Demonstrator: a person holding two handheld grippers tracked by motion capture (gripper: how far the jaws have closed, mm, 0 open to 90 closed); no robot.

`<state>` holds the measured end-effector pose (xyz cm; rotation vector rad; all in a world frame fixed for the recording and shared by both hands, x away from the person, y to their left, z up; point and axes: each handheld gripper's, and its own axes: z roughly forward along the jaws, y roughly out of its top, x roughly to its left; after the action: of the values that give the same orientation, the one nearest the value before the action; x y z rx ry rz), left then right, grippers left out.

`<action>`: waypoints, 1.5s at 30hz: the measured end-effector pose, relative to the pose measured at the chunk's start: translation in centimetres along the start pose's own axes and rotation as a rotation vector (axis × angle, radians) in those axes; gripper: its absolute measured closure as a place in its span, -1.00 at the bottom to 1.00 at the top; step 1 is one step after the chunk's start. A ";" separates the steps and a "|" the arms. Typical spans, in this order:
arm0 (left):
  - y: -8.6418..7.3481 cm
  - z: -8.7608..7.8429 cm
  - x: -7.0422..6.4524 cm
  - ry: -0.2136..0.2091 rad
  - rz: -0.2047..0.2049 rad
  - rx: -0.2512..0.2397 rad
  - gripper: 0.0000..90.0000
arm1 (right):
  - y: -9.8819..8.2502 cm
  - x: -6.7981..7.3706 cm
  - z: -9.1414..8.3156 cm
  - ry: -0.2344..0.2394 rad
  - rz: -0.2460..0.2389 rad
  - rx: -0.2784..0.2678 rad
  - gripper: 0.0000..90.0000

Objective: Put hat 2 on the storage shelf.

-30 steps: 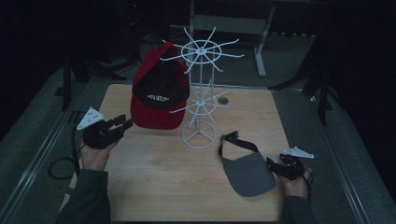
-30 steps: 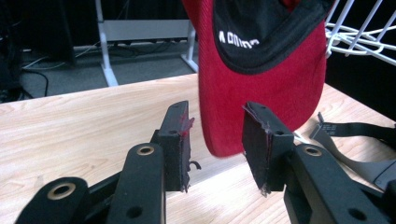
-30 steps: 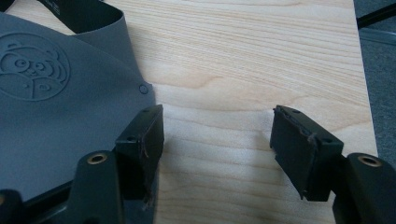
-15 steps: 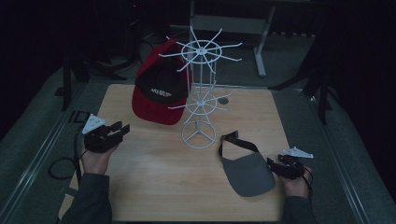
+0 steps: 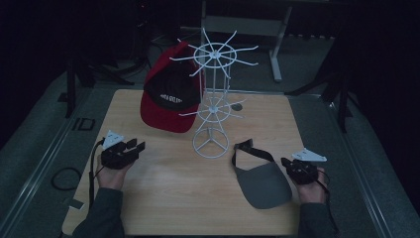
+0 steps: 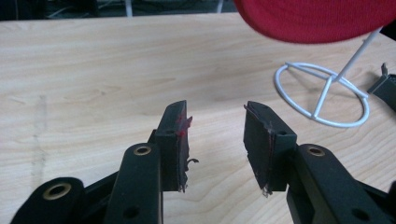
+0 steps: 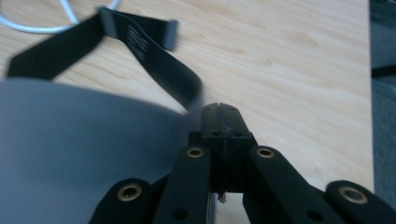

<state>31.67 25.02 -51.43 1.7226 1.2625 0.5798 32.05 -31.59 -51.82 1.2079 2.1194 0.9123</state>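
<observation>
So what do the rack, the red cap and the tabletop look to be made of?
Rack: thin wire rods, white coated, likely painted metal. Red cap: woven fabric, matte; a fine weave shows in the left gripper view. Tabletop: pale wood grain, smooth, possibly laminate.

A staged recording bench in a lab or studio is suggested. A bare wooden table is set at the centre of the frame, ringed by dark, unlit surroundings. Black stand legs are seen at the upper left and right, a grey metal frame at the top, and a coiled cable on grey flooring at the lower left.
</observation>
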 end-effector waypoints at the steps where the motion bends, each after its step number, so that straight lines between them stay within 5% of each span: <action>1: -0.1 0.2 -0.1 0.000 0.004 0.005 0.34 | 0.4 0.3 0.0 0.008 -0.016 0.000 1.00; 8: -0.7 0.7 -0.5 -0.007 0.014 0.025 0.31 | 3.7 2.2 1.7 0.076 -0.105 0.015 0.99; 22: -1.0 0.9 -0.4 -0.027 0.005 0.032 0.30 | 8.2 3.4 5.3 0.140 -0.221 0.077 0.69; 45: -1.1 1.1 -0.3 -0.040 0.000 0.039 0.30 | 10.9 4.3 9.0 0.206 -0.299 0.154 0.42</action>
<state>31.86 24.36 -52.91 1.7578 1.2533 0.5209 42.26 -21.10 -49.65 0.8625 2.4897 0.7775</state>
